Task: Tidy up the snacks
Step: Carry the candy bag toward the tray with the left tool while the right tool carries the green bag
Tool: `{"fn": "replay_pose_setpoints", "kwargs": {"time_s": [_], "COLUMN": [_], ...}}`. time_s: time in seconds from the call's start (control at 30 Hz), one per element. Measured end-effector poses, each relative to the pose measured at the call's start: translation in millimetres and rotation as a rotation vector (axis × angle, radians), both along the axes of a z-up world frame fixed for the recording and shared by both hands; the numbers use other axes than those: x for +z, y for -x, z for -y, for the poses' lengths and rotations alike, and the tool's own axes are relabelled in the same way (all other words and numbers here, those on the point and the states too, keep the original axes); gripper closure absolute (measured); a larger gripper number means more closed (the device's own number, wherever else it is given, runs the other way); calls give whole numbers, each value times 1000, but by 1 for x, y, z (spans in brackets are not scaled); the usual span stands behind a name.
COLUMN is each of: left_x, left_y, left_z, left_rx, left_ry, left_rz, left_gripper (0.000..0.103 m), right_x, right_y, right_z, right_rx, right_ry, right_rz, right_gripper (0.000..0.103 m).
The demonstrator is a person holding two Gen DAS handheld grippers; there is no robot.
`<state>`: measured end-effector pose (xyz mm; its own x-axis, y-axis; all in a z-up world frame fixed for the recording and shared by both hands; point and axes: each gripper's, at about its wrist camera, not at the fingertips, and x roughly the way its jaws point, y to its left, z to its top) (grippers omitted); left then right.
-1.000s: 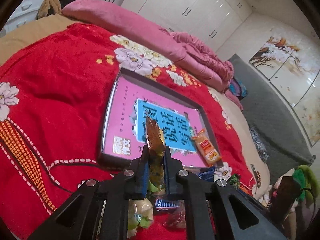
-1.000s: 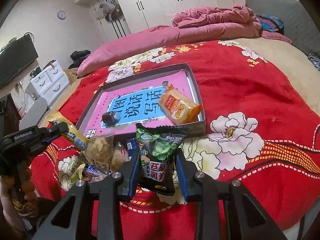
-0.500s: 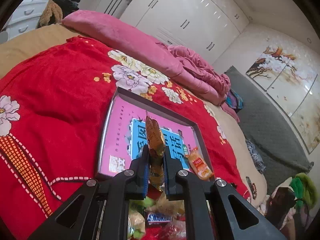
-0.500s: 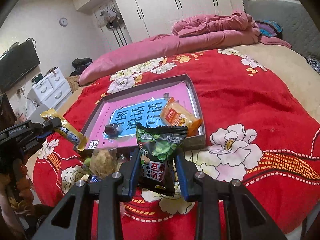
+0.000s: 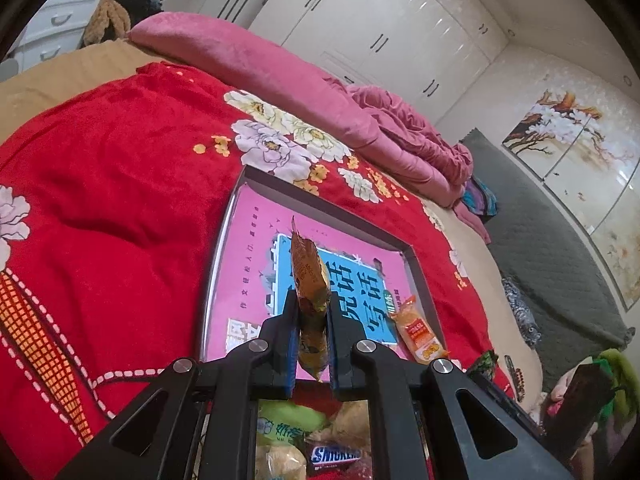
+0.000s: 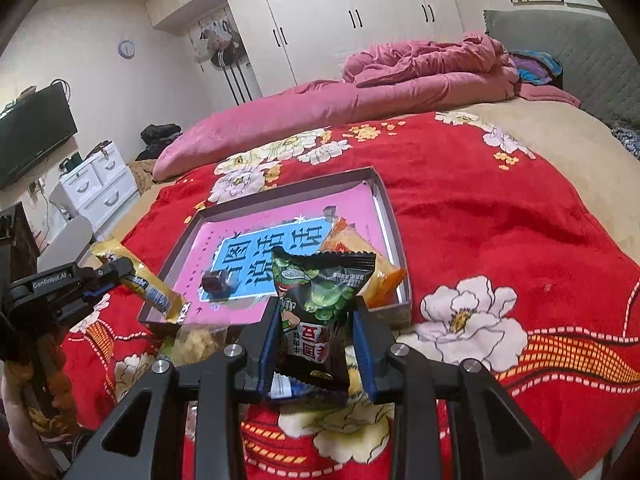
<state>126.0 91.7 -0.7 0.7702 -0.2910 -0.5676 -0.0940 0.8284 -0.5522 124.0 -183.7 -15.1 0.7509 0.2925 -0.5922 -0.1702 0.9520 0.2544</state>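
A shallow grey box [image 5: 416, 272] with a pink and blue printed floor lies on the red bed cover; it also shows in the right wrist view [image 6: 390, 216]. My left gripper [image 5: 311, 330] is shut on a long yellow snack bar [image 5: 308, 280], held above the box's near edge; the bar also shows in the right wrist view [image 6: 138, 278]. My right gripper [image 6: 316, 338] is shut on a black and green pea snack bag [image 6: 316, 304], held in front of the box. An orange packet [image 5: 420, 330] and a small dark candy [image 6: 214, 280] lie inside the box.
A pile of loose snacks [image 5: 320, 436], with a Snickers bar [image 5: 334, 455], lies on the cover below my left gripper. A pink pillow and folded pink quilt [image 6: 420, 76] lie at the far side of the bed. White drawers [image 6: 96, 188] stand to the left.
My left gripper has carried the yellow bar up and forward over the box's near edge. My right gripper has lifted the pea bag a little and holds it steady.
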Motion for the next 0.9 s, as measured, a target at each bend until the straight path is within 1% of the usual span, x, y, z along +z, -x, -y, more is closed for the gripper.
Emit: {"fn": "replay_pose_setpoints", "kwargs": {"time_s": [0.17,0.4,0.5,0.7,0.9], "left_x": [-7,-15,-18,-21,-25], "left_y": [-8,-18,-21,-26,-29], "left_z": [4,7,9,15,15], "left_rx": [-15,-28,-34,-52,-56], "left_ry": [-21,-21,-28,-51,-52], "left_rz": [-17,-39,-45,-57,-74], "left_gripper": [91,91,91,91,91], "right_x": [-1,-4,-5,-5,-11], "right_y": [-8,-21,-25,-37,-50], "right_z": [1,-2,-7,-17,-25], "right_rx": [-13,-4,4,16,31], "right_ry": [-20,-37,-34,-5,20], "right_rz": [-4,-18,-24,-9,-34], "right_gripper": [69,69,69,69,69]}}
